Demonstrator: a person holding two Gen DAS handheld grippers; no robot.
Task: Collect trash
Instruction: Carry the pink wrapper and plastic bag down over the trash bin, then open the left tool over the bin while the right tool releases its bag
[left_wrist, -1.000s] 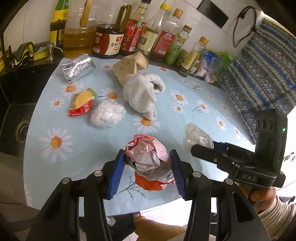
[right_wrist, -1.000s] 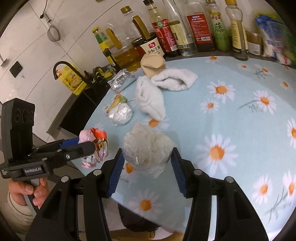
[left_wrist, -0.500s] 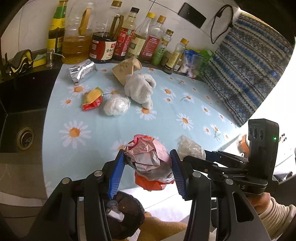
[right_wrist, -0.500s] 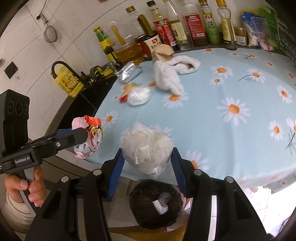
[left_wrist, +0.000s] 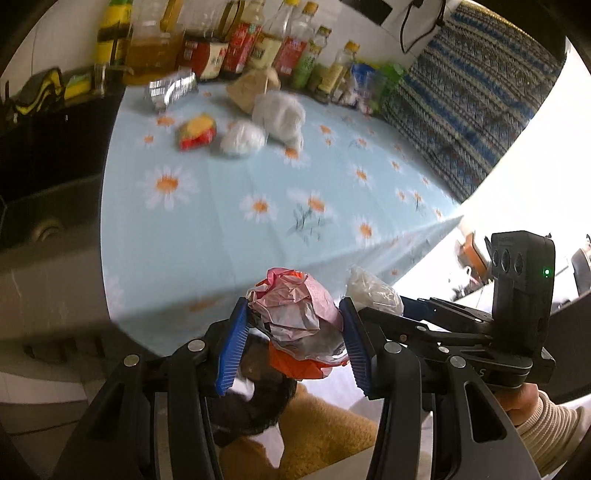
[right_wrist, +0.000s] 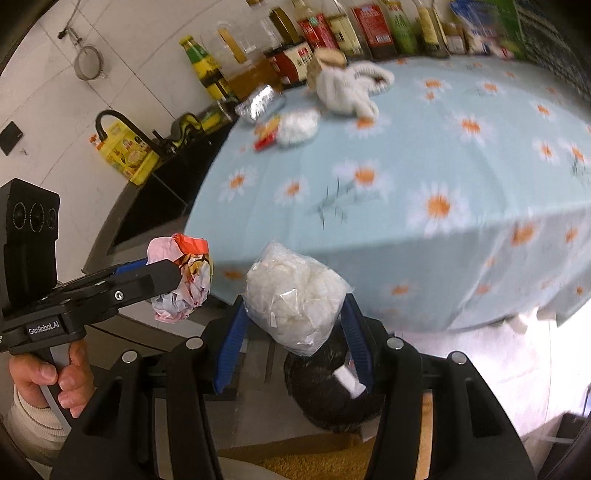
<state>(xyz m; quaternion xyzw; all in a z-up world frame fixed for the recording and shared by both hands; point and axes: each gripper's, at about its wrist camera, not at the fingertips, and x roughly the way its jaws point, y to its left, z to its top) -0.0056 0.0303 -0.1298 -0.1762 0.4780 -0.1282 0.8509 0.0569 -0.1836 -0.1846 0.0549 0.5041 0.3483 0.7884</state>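
Left tongs (left_wrist: 293, 334) clamped on crumpled pink-orange wrapper (left_wrist: 299, 325); right tongs (right_wrist: 291, 325) clamped on clear plastic wad (right_wrist: 295, 295); both off counter (right_wrist: 461, 177) edge, above dark bin (right_wrist: 328, 391). Remaining on counter: foil pack (left_wrist: 171, 88), red-yellow wrapper (left_wrist: 196, 132), white wad (left_wrist: 242, 138).

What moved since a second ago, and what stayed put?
Both grippers pulled back off the daisy tablecloth and now hang past its edge. The left gripper still pinches the pink and orange wrapper ball; the right gripper still pinches the clear plastic bag. Nothing was grabbed or dropped. The foil packet, yellow and red wrapper, white wad, white cloth and bottles stayed in place.
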